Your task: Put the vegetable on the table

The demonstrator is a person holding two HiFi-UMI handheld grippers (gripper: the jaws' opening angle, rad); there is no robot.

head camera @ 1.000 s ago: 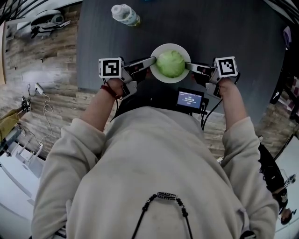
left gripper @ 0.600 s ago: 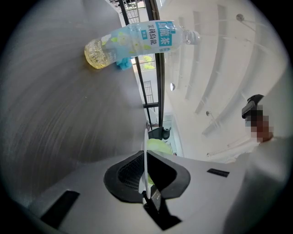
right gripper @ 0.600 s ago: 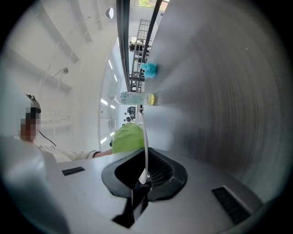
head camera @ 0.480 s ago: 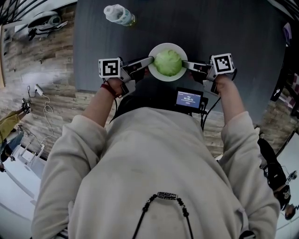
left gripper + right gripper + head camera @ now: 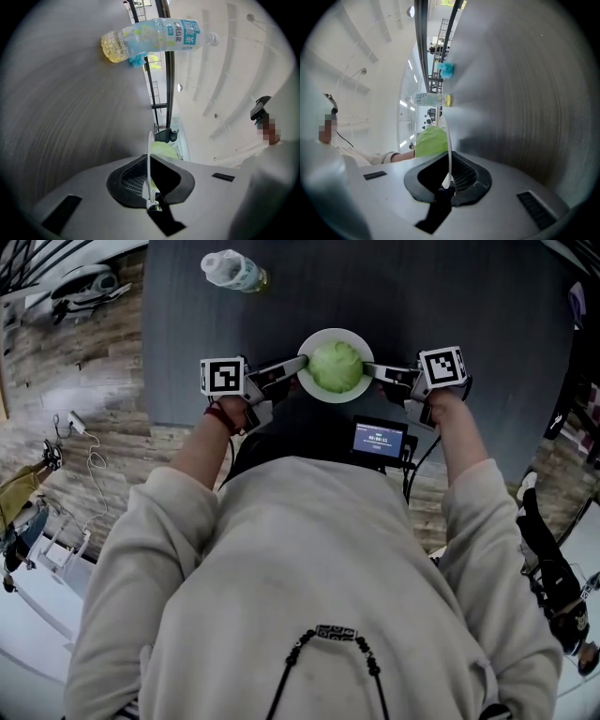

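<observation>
- While the cabbage (image 5: pixel 336 367) sits on the white plate (image 5: pixel 310 341) over the dark table (image 5: pixel 450 296), your left gripper (image 5: pixel 298 362) pinches the plate's left rim.
- Your right gripper (image 5: pixel 371 368) clamps the opposite rim.
- A plastic bottle (image 5: pixel 231 270) lies beyond.

This looks like a lab or recording room. Left of the dark table (image 5: pixel 469 296), loose cables (image 5: pixel 77 420) trail across wood-plank floor (image 5: pixel 94 362).

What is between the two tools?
In the head view, a white plate carrying a green cabbage; the left tool and right tool each pinch its rim.
</observation>
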